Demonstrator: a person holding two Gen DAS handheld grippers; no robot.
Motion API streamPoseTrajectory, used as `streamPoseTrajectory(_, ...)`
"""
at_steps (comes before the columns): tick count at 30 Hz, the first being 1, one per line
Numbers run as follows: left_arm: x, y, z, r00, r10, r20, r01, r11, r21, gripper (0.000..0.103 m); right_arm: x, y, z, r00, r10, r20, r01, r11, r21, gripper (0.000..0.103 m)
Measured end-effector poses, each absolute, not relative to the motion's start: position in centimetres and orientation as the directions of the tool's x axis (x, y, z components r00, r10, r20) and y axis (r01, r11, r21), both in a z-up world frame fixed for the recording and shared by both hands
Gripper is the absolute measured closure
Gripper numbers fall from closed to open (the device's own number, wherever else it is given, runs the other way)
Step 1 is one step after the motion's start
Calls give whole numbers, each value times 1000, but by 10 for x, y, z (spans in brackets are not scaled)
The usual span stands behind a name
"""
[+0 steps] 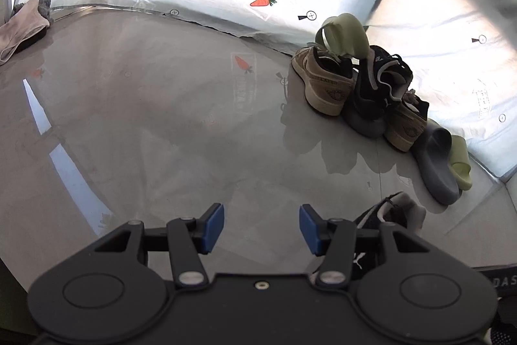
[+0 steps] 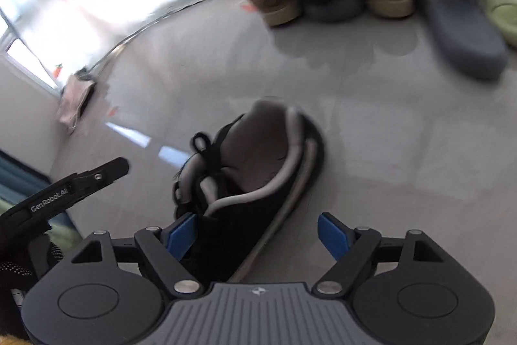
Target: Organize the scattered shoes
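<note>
A black sneaker with grey trim (image 2: 258, 177) lies on its side on the grey floor. Its front part sits between the jaws of my right gripper (image 2: 257, 235). The jaws stand open: the left pad is close against the upper, the right pad is clear of the sole. My left gripper (image 1: 261, 228) is open over bare floor with nothing between its pads, and the same black sneaker (image 1: 392, 212) shows just behind its right finger. By the wall is a pile: two tan sneakers (image 1: 323, 83), a second black sneaker (image 1: 381, 86), a grey-blue slide (image 1: 436, 164) and green slides (image 1: 460, 164).
A white plastic sheet printed with carrots (image 1: 258, 2) covers the wall behind the pile. A crumpled cloth (image 1: 22, 25) lies at the far left against the wall. Glossy grey floor (image 1: 145, 118) spreads between the cloth and the shoes. One left gripper finger (image 2: 97, 173) reaches into the right wrist view.
</note>
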State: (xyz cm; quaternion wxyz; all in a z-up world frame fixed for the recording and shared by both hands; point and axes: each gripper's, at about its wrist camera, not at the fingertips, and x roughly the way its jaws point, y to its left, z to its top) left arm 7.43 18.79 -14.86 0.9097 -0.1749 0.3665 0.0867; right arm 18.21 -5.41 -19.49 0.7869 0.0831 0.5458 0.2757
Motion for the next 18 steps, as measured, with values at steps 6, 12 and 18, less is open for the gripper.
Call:
streamPoseTrajectory(6, 59, 200, -146, 721, 91, -686, -349, 904, -247, 51, 181, -24, -205, 238, 472, -849, -378, 850, 367, 35)
streamPoseTrajectory(12, 52, 215, -146, 725, 121, -678, -415, 862, -290, 51, 195, 5, -205, 252, 460, -852, -387, 854, 347, 36)
streamPoseTrajectory(18, 54, 207, -140, 732, 127, -669, -391, 883, -260, 51, 215, 35, -211, 282, 489, -825, -450, 827, 337, 37)
